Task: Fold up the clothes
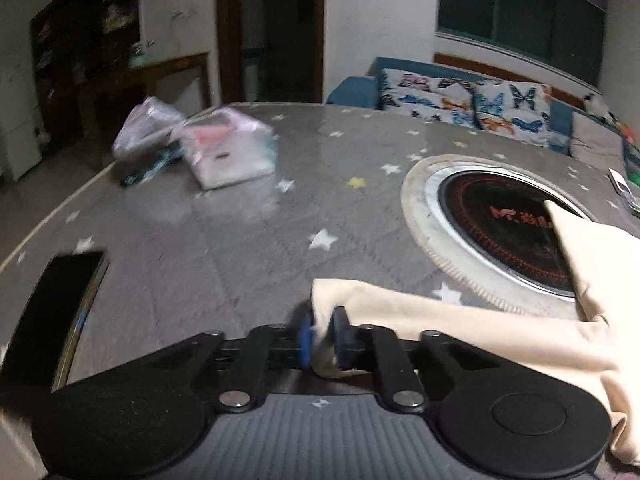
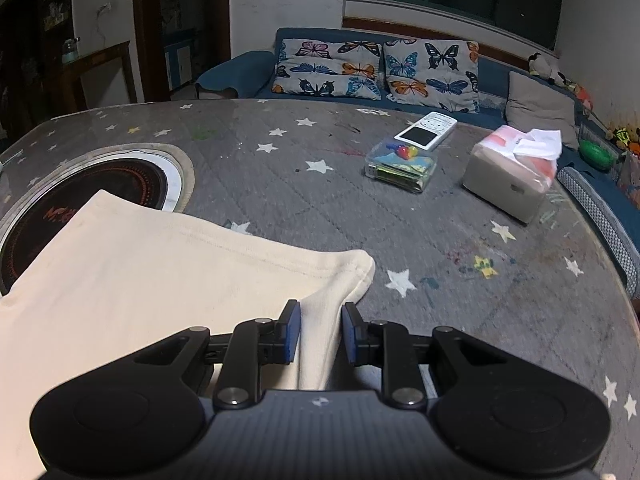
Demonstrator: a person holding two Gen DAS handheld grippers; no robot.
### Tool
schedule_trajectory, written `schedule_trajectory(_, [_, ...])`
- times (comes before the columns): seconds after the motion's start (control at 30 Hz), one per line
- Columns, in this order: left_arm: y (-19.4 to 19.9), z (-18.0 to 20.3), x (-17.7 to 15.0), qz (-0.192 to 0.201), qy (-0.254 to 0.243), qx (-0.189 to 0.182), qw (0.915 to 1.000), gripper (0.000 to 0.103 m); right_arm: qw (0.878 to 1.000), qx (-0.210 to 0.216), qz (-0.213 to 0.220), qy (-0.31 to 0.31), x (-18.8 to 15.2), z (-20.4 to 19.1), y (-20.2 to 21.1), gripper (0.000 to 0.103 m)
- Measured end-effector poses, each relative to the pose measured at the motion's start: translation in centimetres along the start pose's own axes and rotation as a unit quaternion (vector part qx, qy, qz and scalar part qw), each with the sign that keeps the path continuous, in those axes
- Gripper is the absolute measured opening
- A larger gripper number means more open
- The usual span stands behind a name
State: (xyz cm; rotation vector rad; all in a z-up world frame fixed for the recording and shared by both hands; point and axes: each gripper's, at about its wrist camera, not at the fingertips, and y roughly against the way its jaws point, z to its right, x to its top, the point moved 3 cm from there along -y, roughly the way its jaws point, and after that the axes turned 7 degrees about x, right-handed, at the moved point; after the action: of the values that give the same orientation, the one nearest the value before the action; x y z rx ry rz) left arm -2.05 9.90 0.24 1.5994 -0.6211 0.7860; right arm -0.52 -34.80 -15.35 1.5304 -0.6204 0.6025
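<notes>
Our left gripper point(image 1: 322, 336) pinches one corner of the cloth point(image 2: 160, 272); the right gripper point(image 2: 320, 334) straddles the other corner, jaws apart (not yet clamped). The cloth stretches between us along the desk's point(image 2: 400, 208) near edge.

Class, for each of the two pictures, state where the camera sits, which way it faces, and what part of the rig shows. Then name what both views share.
Left wrist: on the left gripper, facing across the grey star-patterned table toward a doorway; its fingers pinch the cream garment.
Right wrist: on the right gripper, facing the sofa's butterfly cushions; its fingers sit apart, with cloth between them.
Shared: the garment, table, round inset cooktop, sofa.
</notes>
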Motion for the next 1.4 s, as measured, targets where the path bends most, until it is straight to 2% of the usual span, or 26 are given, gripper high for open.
schedule_trajectory(0.2, [-1.1,-0.8,2.3,0.03,-0.004,0.024,0.9992,0.009,1.0,0.002,-0.002,0.021,1.5,-1.3,-1.7,0.022])
schedule_trajectory(0.4, [-3.1,-1.6,2.3,0.008,-0.005,0.039,0.9992,0.01,0.999,0.007,0.0,0.04,3.4,-2.6,-3.7,0.022])
schedule_trajectory(0.53, [-3.8,-2.1,2.2,0.001,-0.004,0.058,0.9983,0.028,0.999,0.008,0.005,0.046,3.9,-2.7,-2.8,0.023])
schedule_trajectory(0.6, [-3.4,-2.5,2.5,0.006,0.002,0.069,0.9976,0.027,0.999,0.009,0.009,0.047,4.0,-2.7,-2.0,0.024])
schedule_trajectory(0.67, [-2.7,-2.6,2.8,0.009,0.012,0.064,0.9978,0.027,0.998,0.013,0.013,0.052,3.9,-2.8,-0.8,0.024])
schedule_trajectory(0.77, [-0.7,-1.3,3.5,0.034,0.01,0.031,0.9989,0.027,0.997,0.027,0.013,0.07,2.6,-3.2,1.9,0.027])
schedule_trajectory(0.9, [1.5,2.5,3.5,0.042,-0.007,-0.051,0.9978,0.027,0.995,0.044,0.016,0.091,0.2,-3.8,5.7,0.027])
schedule_trajectory(1.07, [3.1,9.4,2.3,0.028,-0.046,-0.15,0.9872,0.027,0.992,0.064,0.008,0.105,-3.7,-4.7,9.2,0.027])
schedule_trajectory(1.23, [3.6,15.0,0.4,0.015,-0.096,-0.198,0.9752,0.028,0.992,0.063,0.006,0.108,-6.3,-5.1,10.0,0.027])
schedule_trajectory(1.4, [3.1,17.5,-1.4,-0.003,-0.124,-0.208,0.9702,0.028,0.996,0.05,0.005,0.076,-7.6,-4.0,8.6,0.026])
